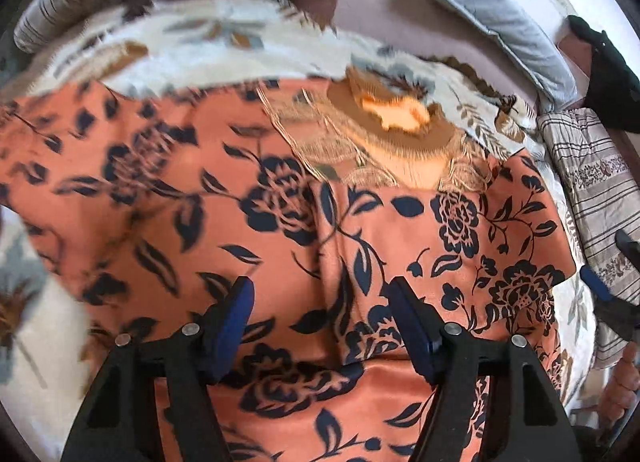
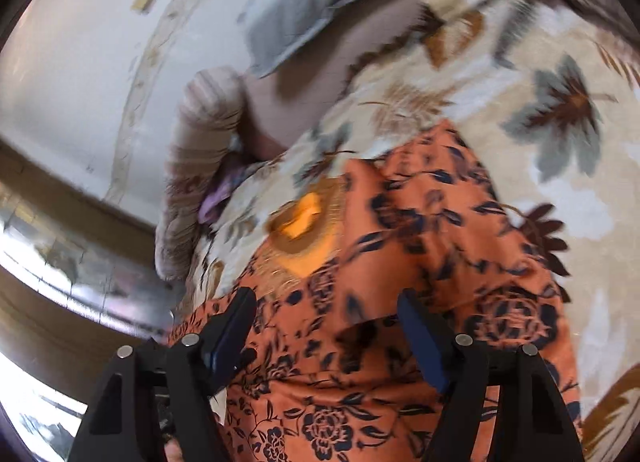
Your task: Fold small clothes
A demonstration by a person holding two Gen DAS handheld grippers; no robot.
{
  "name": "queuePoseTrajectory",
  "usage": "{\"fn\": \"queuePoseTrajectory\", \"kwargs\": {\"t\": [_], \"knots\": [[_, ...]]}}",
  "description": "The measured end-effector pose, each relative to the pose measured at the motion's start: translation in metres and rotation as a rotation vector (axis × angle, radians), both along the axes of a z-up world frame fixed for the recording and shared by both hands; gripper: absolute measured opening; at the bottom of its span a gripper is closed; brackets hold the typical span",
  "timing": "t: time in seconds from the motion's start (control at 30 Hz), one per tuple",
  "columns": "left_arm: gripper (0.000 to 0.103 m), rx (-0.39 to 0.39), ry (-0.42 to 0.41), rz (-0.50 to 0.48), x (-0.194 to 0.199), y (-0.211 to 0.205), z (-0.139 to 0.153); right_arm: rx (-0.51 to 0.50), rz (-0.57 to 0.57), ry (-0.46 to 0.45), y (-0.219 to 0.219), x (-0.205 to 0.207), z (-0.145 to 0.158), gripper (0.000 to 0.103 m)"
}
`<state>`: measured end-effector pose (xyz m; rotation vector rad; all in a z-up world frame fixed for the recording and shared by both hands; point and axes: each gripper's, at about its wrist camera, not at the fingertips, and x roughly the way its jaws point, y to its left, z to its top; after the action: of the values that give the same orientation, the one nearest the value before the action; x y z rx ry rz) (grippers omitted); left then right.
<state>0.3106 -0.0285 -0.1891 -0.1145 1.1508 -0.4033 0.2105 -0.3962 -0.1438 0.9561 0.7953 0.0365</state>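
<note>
Two grippers, one in each of my hands, point down over an orange dress (image 1: 280,189) printed with dark blue flowers. It lies spread on a cream blanket (image 1: 192,37) patterned with grey and brown leaves. Its gold-embroidered neckline (image 1: 384,121) sits at the far end, away from me.

From the left wrist, my left gripper (image 1: 320,302) has its fingers apart, with the cloth showing in the gap and nothing pinched between the blue pads (image 1: 240,310). A fold of the dress runs down its middle, just right of centre. At the right edge of this view I see part of my right gripper (image 1: 612,290).

From the right wrist, my right gripper (image 2: 326,322) also has its fingers apart over the dress, clamped on nothing. This view is blurred.

A grey pillow (image 1: 492,13) lies far right, and a striped quilt (image 1: 596,197) lies beside the dress on the right.
</note>
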Motion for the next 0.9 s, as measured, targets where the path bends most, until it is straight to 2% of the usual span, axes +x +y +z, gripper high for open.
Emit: {"fn": "queuePoseTrajectory", "kwargs": {"t": [0.1, 0.2, 0.27, 0.33, 0.4, 0.43, 0.57, 0.73, 0.77, 0.8, 0.9], "knots": [[0.070, -0.070, 0.035, -0.027, 0.004, -0.004, -0.006, 0.029, -0.070, 0.030, -0.020, -0.001, -0.016, 0.076], [0.037, -0.133, 0.062, -0.081, 0.005, -0.013, -0.009, 0.104, -0.122, 0.034, -0.038, 0.000, -0.026, 0.076], [0.033, -0.125, 0.055, -0.098, 0.008, -0.019, -0.010, 0.137, -0.144, 0.039, -0.045, 0.001, -0.031, 0.076], [0.013, -0.132, 0.058, -0.095, 0.012, -0.019, -0.012, 0.143, -0.155, 0.048, -0.049, 0.005, -0.033, 0.076], [0.007, -0.180, 0.073, -0.092, 0.017, -0.014, -0.012, 0.139, -0.154, 0.058, -0.048, 0.009, -0.034, 0.076], [0.007, -0.198, 0.078, -0.089, 0.019, -0.012, -0.012, 0.138, -0.146, 0.064, -0.047, 0.012, -0.036, 0.076], [0.009, -0.152, 0.075, -0.075, 0.020, -0.014, -0.015, 0.122, -0.123, 0.077, -0.041, 0.016, -0.038, 0.076], [0.012, -0.148, 0.067, -0.080, 0.018, -0.013, -0.016, 0.115, -0.123, 0.086, -0.039, 0.016, -0.042, 0.076], [0.011, -0.144, 0.060, -0.082, 0.017, -0.013, -0.016, 0.114, -0.123, 0.087, -0.039, 0.016, -0.042, 0.076], [0.005, -0.136, 0.047, -0.080, 0.016, -0.013, -0.016, 0.113, -0.123, 0.089, -0.039, 0.016, -0.043, 0.076], [0.003, -0.133, -0.003, -0.071, 0.012, -0.010, -0.006, 0.111, -0.130, 0.081, -0.040, 0.015, -0.042, 0.076]]}}
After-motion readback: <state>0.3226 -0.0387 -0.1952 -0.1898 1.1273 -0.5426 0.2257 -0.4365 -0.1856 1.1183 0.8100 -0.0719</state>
